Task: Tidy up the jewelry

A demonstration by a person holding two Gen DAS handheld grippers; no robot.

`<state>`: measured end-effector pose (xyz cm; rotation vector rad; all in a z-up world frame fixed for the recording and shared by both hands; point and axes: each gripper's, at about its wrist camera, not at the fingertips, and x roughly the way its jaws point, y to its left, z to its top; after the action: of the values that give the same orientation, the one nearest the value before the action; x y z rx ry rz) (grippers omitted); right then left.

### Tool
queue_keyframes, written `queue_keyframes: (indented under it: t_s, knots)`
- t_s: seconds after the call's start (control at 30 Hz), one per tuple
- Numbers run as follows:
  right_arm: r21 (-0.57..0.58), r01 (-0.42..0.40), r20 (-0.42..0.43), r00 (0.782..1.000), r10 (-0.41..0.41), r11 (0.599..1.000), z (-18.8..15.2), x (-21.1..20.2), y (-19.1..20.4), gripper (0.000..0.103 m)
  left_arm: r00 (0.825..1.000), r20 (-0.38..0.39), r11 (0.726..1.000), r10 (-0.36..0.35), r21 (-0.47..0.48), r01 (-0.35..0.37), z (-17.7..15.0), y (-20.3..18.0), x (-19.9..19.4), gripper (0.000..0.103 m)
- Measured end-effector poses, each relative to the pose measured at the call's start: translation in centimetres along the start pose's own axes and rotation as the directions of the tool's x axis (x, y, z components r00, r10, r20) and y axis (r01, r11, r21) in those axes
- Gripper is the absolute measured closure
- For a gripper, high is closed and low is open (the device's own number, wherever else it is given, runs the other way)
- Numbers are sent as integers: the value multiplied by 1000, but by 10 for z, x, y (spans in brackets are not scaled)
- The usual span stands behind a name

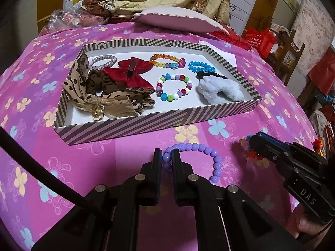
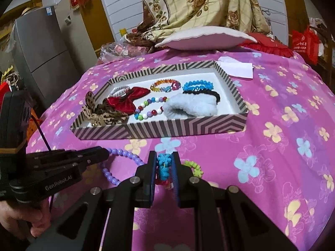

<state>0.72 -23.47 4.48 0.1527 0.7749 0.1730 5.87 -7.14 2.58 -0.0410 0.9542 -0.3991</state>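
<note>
Left gripper (image 1: 167,156) pinches a glossy round-beaded purple bracelet (image 1: 206,149) on floral cloth (image 1: 129,163); right gripper (image 2: 164,163) clamps a frilly multicoloured bracelet (image 2: 163,166), both near the striped cardboard tray (image 1: 146,123).

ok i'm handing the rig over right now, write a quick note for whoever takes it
Left gripper: shut on the purple bracelet, which lies on the cloth in front of the tray.
Right gripper: shut on the multicolour scrunchie, also on the cloth, right of the bracelet.
Done: the tray already holds the bows, bead bracelets, black hair tie and white scrunchie.
Left: lift both pieces and set them in the tray; the bare patch at its near left corner looks like the easiest spot.
</note>
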Motion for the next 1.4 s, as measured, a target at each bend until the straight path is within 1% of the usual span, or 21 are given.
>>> queue_keyframes:
  t_s: [0.17,0.43,0.53,0.67,0.7,0.8,0.9,1.1,1.27,1.4]
  knots:
    - [1,50,32,998,-50,999,2,-9,-6,89,1000,-2,1000,1,7,-1,0,-2,2,85]
    - [-10,47,44,998,-47,999,2,-11,-3,89,1000,-1,1000,2,8,-2,0,-2,1,85]
    - [-1,6,69,998,-6,1000,4,-17,-2,89,1000,4,1000,1,7,-1,0,-2,0,85]
    - [8,-64,110,992,63,998,6,-28,-4,89,1000,5,1000,0,4,0,1,-2,-1,85]
    - [8,-70,115,991,69,997,5,-30,-5,89,1000,6,1000,0,5,0,1,-2,-1,85]
    - [32,-87,114,990,82,996,5,-33,-11,89,1000,10,1000,-1,5,1,2,-4,-2,85]
    - [42,-81,109,991,76,996,5,-33,-12,89,1000,11,1000,1,7,-1,2,-5,-2,85]
    - [17,-62,93,994,60,998,3,-28,-8,89,1000,6,1000,12,9,-12,1,-5,1,85]
    - [24,-42,78,996,40,999,3,-22,-10,89,1000,8,1000,11,9,-11,1,-6,1,85]
    - [17,-42,79,996,41,999,3,-19,-7,89,1000,6,1000,10,9,-11,1,-5,1,85]
